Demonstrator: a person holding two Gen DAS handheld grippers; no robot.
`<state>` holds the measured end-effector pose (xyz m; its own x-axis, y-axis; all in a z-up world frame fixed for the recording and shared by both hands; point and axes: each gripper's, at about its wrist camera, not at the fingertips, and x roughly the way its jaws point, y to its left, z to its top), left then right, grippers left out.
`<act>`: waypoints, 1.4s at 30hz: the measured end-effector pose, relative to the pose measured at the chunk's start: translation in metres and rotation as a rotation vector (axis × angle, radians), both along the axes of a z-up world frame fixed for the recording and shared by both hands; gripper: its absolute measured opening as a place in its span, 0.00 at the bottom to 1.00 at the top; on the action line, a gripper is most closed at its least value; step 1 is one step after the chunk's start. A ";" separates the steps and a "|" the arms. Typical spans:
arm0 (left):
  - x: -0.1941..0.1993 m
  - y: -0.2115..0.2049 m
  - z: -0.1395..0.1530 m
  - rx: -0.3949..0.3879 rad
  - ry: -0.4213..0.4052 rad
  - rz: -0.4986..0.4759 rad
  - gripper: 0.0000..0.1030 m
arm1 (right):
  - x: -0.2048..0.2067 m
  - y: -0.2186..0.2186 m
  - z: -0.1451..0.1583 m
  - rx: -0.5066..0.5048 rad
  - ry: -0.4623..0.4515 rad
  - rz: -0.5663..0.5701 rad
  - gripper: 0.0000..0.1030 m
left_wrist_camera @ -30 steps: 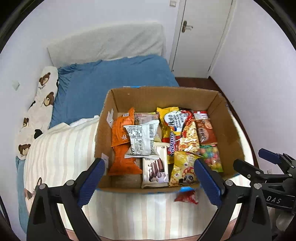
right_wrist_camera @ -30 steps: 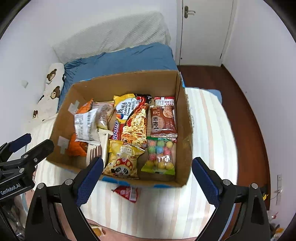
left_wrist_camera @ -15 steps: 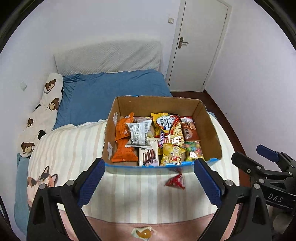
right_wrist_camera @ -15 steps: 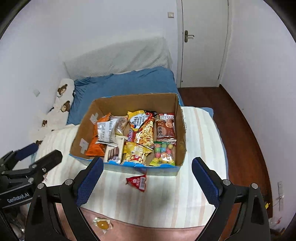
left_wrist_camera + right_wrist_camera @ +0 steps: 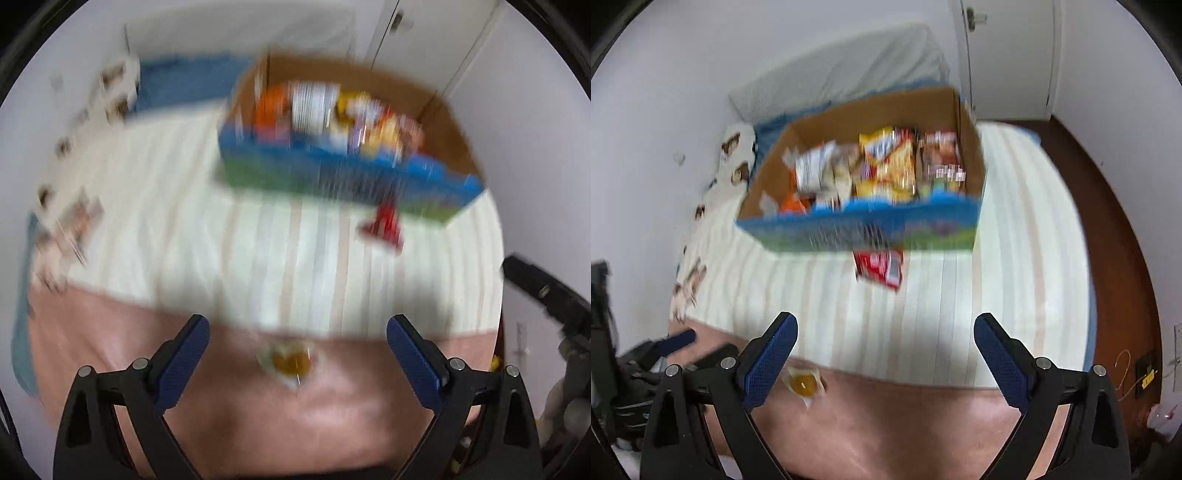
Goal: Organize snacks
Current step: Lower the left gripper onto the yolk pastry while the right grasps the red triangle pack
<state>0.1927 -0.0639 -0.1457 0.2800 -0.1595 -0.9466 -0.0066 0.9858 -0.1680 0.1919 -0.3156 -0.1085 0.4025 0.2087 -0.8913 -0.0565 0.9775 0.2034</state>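
Striped bedding [image 5: 960, 314] carried two loose, light, crinkly snacks before the box [image 5: 871, 229]: the red packet [image 5: 879, 267] just beside it, the wrapped yellow sweet [image 5: 290, 360] well nearer us, best pinched by an edge, while both our left gripper [image 5: 295, 350] and right gripper [image 5: 884, 347] hung with fingers wide apart, empty.

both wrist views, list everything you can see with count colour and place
open cardboard box: one, brown with blue and green printed front, on the striped bedcover
snack packets in the box: several, orange, white, yellow, red, brown; blur hides the exact count
red flat snack packet: one, on the bedcover just in front of the box
small clear-wrapped amber sweet: one, on the pink strip near the bed's edge
cream striped bedcover: one, under the box
white door: one, behind the bed
left gripper: black with blue pads, open, empty
right gripper: black with blue pads, open, empty
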 end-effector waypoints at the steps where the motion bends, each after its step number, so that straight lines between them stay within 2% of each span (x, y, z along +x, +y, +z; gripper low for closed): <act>1: -0.003 0.001 -0.018 -0.024 0.055 0.008 0.95 | -0.001 -0.001 -0.009 0.001 0.017 0.004 0.96; 4: -0.005 0.005 -0.070 -0.146 0.219 0.076 0.95 | 0.003 -0.005 -0.032 0.014 0.051 0.018 0.95; 7: -0.005 0.011 -0.114 -0.291 0.368 0.192 0.93 | 0.016 -0.006 -0.050 0.029 0.064 0.023 0.95; 9: -0.006 0.014 -0.133 -0.344 0.418 0.262 0.93 | 0.031 -0.007 -0.063 0.047 0.073 0.025 0.94; 13: -0.003 0.017 -0.147 -0.393 0.447 0.354 0.93 | 0.063 -0.002 -0.088 0.082 0.084 0.005 0.94; 20: 0.000 0.015 -0.154 -0.385 0.466 0.421 0.92 | 0.112 0.008 -0.140 0.213 0.164 -0.084 0.86; 22: -0.001 0.014 -0.156 -0.383 0.471 0.428 0.92 | 0.118 0.010 -0.150 0.233 0.177 -0.105 0.76; 23: -0.002 0.014 -0.158 -0.383 0.475 0.433 0.92 | 0.120 0.012 -0.151 0.234 0.160 -0.110 0.64; 24: -0.003 0.015 -0.160 -0.383 0.477 0.438 0.92 | 0.121 0.013 -0.151 0.230 0.147 -0.110 0.57; 27: -0.008 0.017 -0.163 -0.383 0.476 0.452 0.92 | 0.121 0.019 -0.150 0.235 0.144 -0.087 0.49; 29: -0.009 0.016 -0.162 -0.370 0.466 0.458 0.78 | 0.116 0.020 -0.147 0.234 0.137 -0.072 0.45; 30: -0.009 0.017 -0.162 -0.355 0.464 0.447 0.75 | 0.112 0.020 -0.146 0.234 0.136 -0.067 0.45; 31: -0.002 0.026 -0.158 -0.347 0.460 0.442 0.66 | 0.106 0.018 -0.144 0.242 0.138 -0.064 0.45; 33: -0.003 0.027 -0.156 -0.327 0.451 0.423 0.55 | 0.095 0.014 -0.140 0.250 0.141 -0.055 0.45; 35: -0.004 0.026 -0.154 -0.311 0.440 0.396 0.48 | 0.077 0.009 -0.134 0.253 0.146 -0.042 0.45; 38: -0.005 0.020 -0.147 -0.252 0.413 0.323 0.44 | 0.045 0.004 -0.129 0.243 0.164 -0.015 0.45; 42: -0.004 -0.005 -0.136 -0.097 0.342 0.148 0.44 | 0.003 0.002 -0.128 0.222 0.213 0.019 0.45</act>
<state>0.1889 -0.0685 -0.2819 -0.0222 -0.2344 -0.9719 -0.2193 0.9496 -0.2240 0.1953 -0.3136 -0.2364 0.2052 0.4136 -0.8870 -0.0078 0.9070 0.4211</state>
